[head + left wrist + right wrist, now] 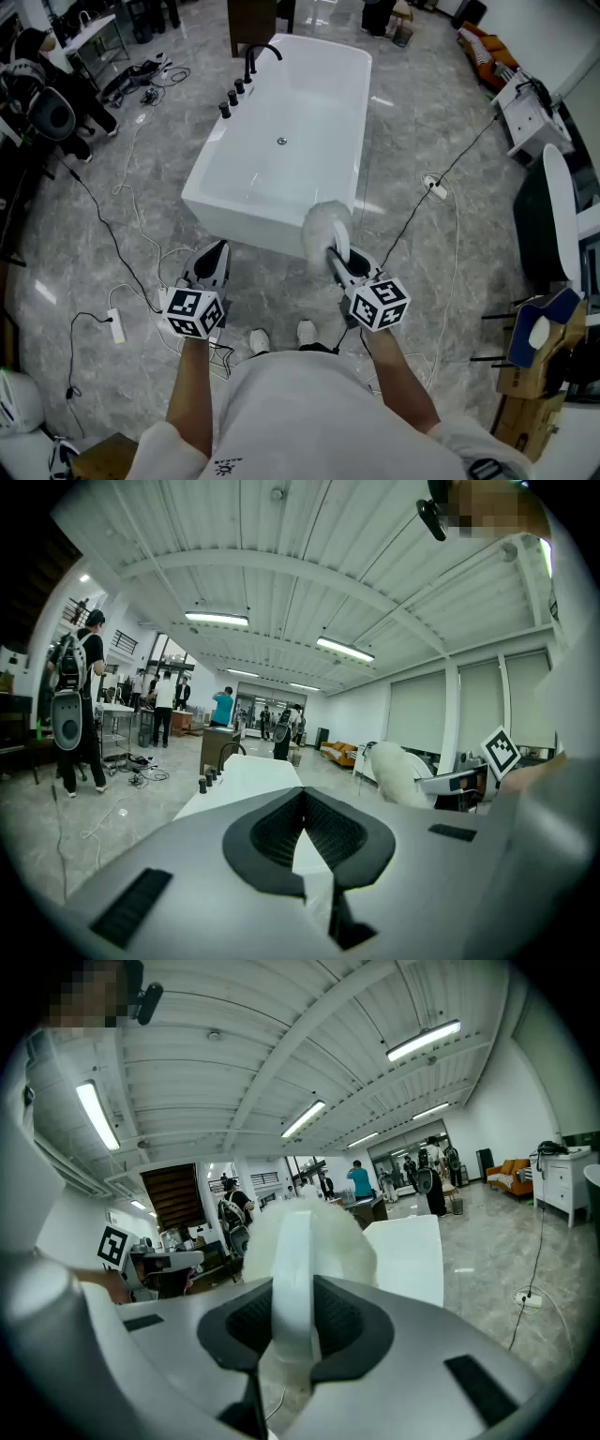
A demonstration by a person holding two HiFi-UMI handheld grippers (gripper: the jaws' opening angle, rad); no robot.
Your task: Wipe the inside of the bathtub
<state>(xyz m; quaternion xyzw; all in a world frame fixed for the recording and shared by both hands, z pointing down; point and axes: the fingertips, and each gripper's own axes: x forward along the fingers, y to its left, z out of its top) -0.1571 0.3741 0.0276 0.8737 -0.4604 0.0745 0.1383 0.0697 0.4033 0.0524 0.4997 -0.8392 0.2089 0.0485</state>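
The white freestanding bathtub [246, 214] stands on the marble floor in front of me, with a black faucet [257, 54] at its far left end and a drain [281, 141] in its bottom. My right gripper [339, 263] is shut on the white handle [292, 1269] of a fluffy white duster [324, 223], whose head hangs over the tub's near right rim. My left gripper [217, 253] is shut on nothing, just short of the tub's near wall. In the left gripper view the tub [246, 775] lies ahead and the duster [397, 772] is to the right.
Black cables run over the floor, with a power strip [116, 325] at the left and a white plug [436, 188] at the right. Cardboard boxes [532, 380] and a white cabinet [528, 114] stand on the right. People and equipment [47, 103] are at the far left.
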